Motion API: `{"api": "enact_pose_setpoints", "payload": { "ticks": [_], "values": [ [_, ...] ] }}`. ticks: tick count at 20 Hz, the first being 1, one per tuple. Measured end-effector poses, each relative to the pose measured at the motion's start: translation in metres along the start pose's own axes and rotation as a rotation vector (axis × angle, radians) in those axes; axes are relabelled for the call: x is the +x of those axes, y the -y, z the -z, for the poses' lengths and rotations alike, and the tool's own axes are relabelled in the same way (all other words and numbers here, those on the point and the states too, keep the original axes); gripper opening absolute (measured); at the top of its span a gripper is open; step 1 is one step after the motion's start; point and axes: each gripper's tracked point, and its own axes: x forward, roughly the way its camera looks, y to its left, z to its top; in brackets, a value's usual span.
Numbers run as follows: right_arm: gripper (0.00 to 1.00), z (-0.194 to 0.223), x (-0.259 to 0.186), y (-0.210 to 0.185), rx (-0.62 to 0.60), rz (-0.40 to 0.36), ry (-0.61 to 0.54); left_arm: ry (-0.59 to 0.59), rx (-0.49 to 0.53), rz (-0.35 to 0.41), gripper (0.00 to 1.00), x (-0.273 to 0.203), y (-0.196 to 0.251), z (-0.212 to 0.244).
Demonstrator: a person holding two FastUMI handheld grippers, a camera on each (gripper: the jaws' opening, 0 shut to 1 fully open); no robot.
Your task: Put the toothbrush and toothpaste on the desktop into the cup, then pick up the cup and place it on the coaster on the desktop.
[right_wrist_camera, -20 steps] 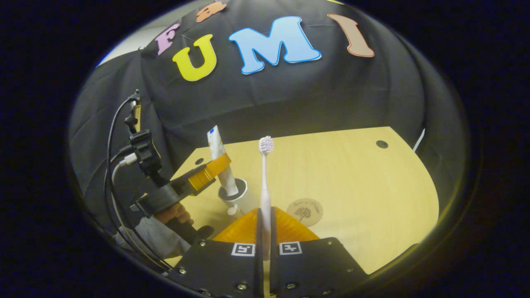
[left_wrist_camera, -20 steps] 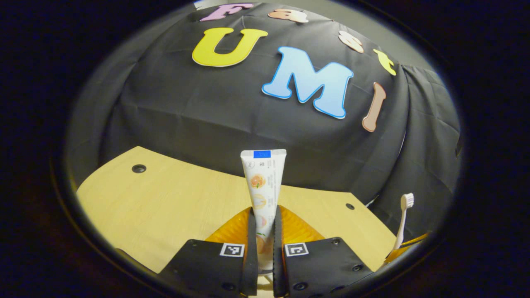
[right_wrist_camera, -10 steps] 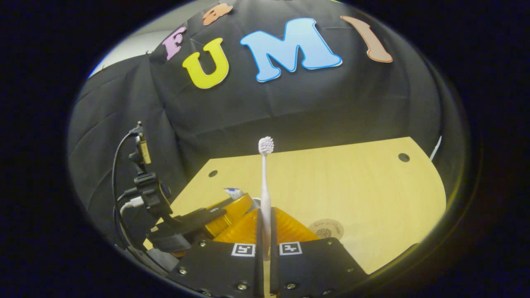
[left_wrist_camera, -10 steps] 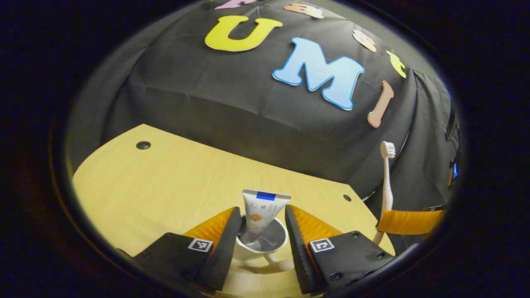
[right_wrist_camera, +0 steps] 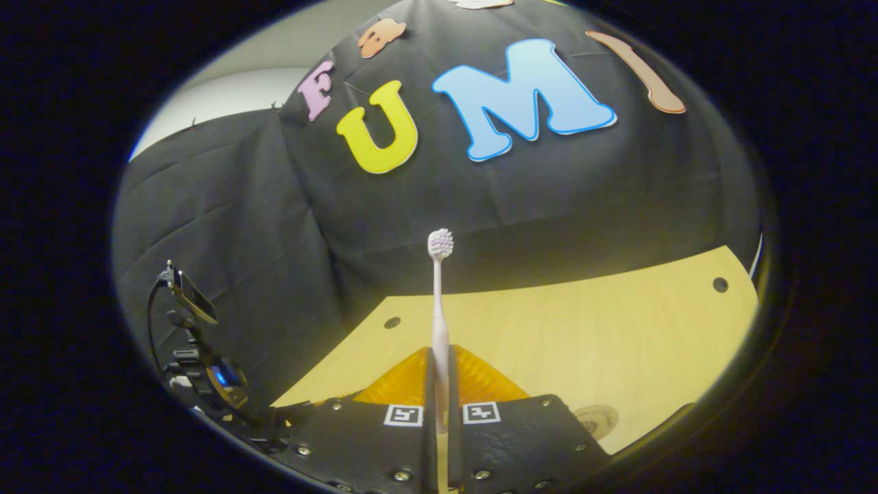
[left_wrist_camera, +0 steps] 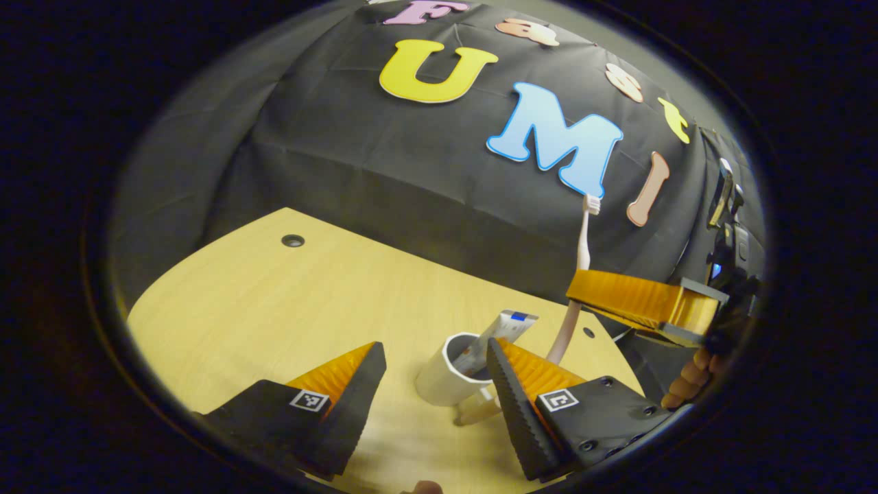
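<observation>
A white cup [left_wrist_camera: 439, 376] stands on the wooden desktop [left_wrist_camera: 274, 309], and the toothpaste tube [left_wrist_camera: 504, 328] leans inside it toward the right. My left gripper [left_wrist_camera: 435, 350] is open, its fingers either side of the cup and apart from it. In the left gripper view, my right gripper [left_wrist_camera: 575, 293] hovers just right of the cup, shut on the toothbrush [left_wrist_camera: 584, 237], whose lower end dips behind my left finger. In the right gripper view, the right gripper [right_wrist_camera: 439, 357] holds the toothbrush [right_wrist_camera: 439, 295] upright, bristles on top. A round coaster [right_wrist_camera: 595, 418] lies low right.
The hand [left_wrist_camera: 686, 384] holding the right gripper shows at the far right edge. Cabled gear of the left gripper [right_wrist_camera: 206, 370] sits low left in the right gripper view. Small round holes [left_wrist_camera: 293, 241] mark the desk near the black cloth wall.
The left gripper let go of the toothpaste, which now leans in the cup, and opened wide. The right gripper carried the toothbrush in close beside the cup.
</observation>
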Motion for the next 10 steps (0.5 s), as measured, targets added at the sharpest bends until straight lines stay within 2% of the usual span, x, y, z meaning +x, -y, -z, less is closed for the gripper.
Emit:
{"api": "enact_pose_setpoints", "payload": {
  "ticks": [2, 3, 4, 5, 6, 7, 9, 10],
  "values": [
    [0.07, 0.005, 0.015, -0.009, -0.026, -0.037, 0.020, -0.019, -0.002, -0.031, 1.00, -0.013, -0.014, 0.007],
    [0.07, 0.010, 0.024, -0.011, -0.049, -0.047, 0.019, -0.027, -0.005, -0.042, 0.95, -0.018, -0.020, 0.011],
    [0.06, 0.017, 0.031, -0.009, -0.079, -0.044, 0.015, -0.035, -0.008, -0.052, 1.00, -0.023, -0.024, 0.014],
    [0.06, 0.021, 0.036, -0.007, -0.107, -0.040, 0.017, -0.042, -0.011, -0.054, 1.00, -0.027, -0.025, 0.017],
    [0.07, 0.025, 0.042, -0.006, -0.131, -0.030, 0.017, -0.048, -0.009, -0.060, 0.96, -0.030, -0.026, 0.020],
    [0.06, 0.029, 0.048, -0.002, -0.153, -0.019, 0.014, -0.054, -0.007, -0.062, 1.00, -0.032, -0.028, 0.024],
    [0.06, 0.036, 0.053, 0.002, -0.183, 0.003, 0.000, -0.072, -0.009, -0.064, 0.90, -0.034, -0.027, 0.030],
    [0.06, 0.036, 0.054, 0.003, -0.192, 0.010, 0.001, -0.078, -0.014, -0.062, 0.96, -0.034, -0.026, 0.031]
  ]
}}
